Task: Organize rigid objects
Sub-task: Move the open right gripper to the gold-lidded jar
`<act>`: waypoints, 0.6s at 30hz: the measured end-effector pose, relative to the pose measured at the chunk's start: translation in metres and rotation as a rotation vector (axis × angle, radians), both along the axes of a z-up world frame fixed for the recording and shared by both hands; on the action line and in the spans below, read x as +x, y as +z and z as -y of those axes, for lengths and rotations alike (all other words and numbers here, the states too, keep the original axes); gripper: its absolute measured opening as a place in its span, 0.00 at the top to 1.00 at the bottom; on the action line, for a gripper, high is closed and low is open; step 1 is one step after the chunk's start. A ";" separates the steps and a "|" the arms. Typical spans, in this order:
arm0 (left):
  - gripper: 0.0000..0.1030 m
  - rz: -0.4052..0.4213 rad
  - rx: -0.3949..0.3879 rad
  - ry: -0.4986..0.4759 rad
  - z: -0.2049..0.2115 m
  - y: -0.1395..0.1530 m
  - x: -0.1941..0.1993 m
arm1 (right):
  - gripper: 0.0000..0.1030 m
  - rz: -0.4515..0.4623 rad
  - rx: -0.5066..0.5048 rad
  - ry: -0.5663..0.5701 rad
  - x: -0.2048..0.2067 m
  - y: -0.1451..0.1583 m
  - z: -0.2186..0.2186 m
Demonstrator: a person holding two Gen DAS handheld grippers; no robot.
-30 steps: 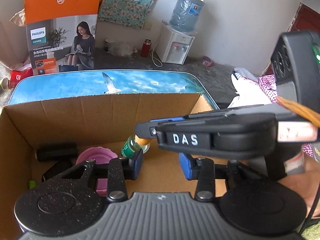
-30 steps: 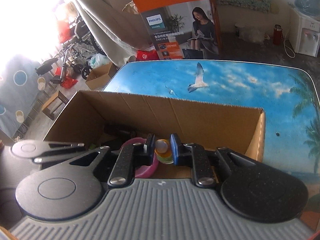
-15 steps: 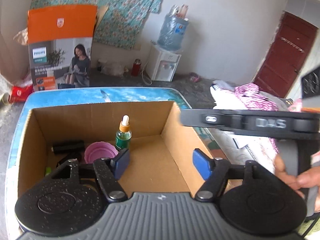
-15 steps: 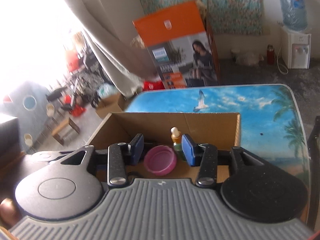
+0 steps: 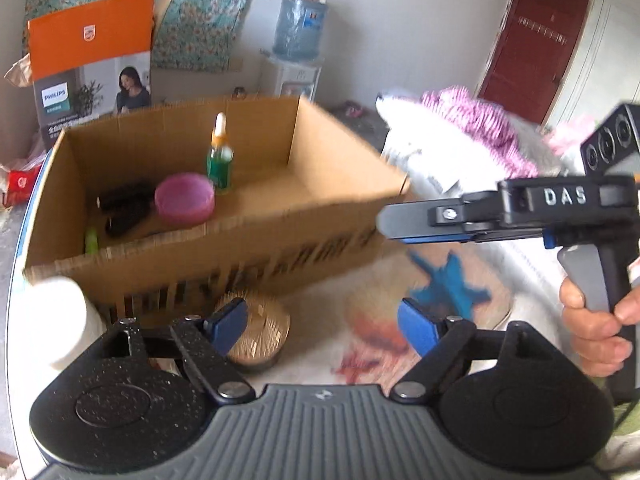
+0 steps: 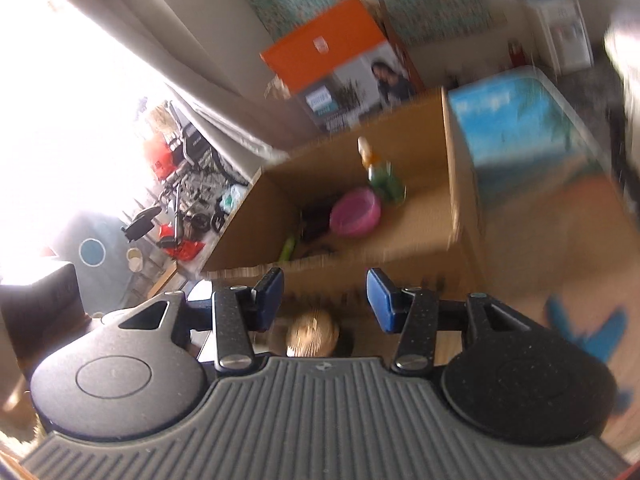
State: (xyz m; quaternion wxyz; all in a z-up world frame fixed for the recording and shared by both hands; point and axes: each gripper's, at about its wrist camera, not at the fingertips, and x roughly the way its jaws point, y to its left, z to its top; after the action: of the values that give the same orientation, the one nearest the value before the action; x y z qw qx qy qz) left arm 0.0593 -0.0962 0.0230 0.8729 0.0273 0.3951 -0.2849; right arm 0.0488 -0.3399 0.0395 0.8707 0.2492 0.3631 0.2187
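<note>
The left tongs (image 5: 320,322) are seen spread wide with nothing between the blue pads, and the right tongs (image 6: 325,294) are likewise parted and empty. The cardboard box (image 5: 224,236) stands on the bench (image 5: 460,292) at about 11 o'clock in the left wrist view; inside it a green dropper bottle (image 5: 219,160) is upright against the far wall, a pink lid (image 5: 184,199) lies just beside it at its 8 o'clock, and dark items (image 5: 124,208) and a small green object (image 5: 91,240) are lodged toward the left wall. Outside the box, just beside its near wall, a round golden-topped jar (image 5: 260,334) sits at the left pad of the left tongs, and a white cylinder (image 5: 52,320) stands at 9 o'clock. The jar is judged to be the next item for collection. For a sound grasp, the tongs should be centred so the jar falls between the pads, lowered squarely, and closed on the side wall rather than the rim; the box wall close behind should be kept clear. In the right wrist view the jar (image 6: 314,332) is partly cut off by the tool body. Both views are smeared by motion: the print on the box front cannot be read, the dark items cannot be identified, and the jar's exact form cannot be confirmed.
</note>
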 end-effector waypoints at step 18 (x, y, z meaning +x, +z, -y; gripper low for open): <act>0.16 0.045 0.220 0.067 0.017 -0.046 0.016 | 0.53 -0.218 0.043 0.102 0.055 -0.068 -0.060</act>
State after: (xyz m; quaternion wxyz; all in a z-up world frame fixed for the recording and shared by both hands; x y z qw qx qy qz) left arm 0.0753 -0.1136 -0.0226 0.8823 0.1163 0.4050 -0.2099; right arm 0.1039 -0.2795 -0.0284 0.8081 0.2714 0.4632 0.2422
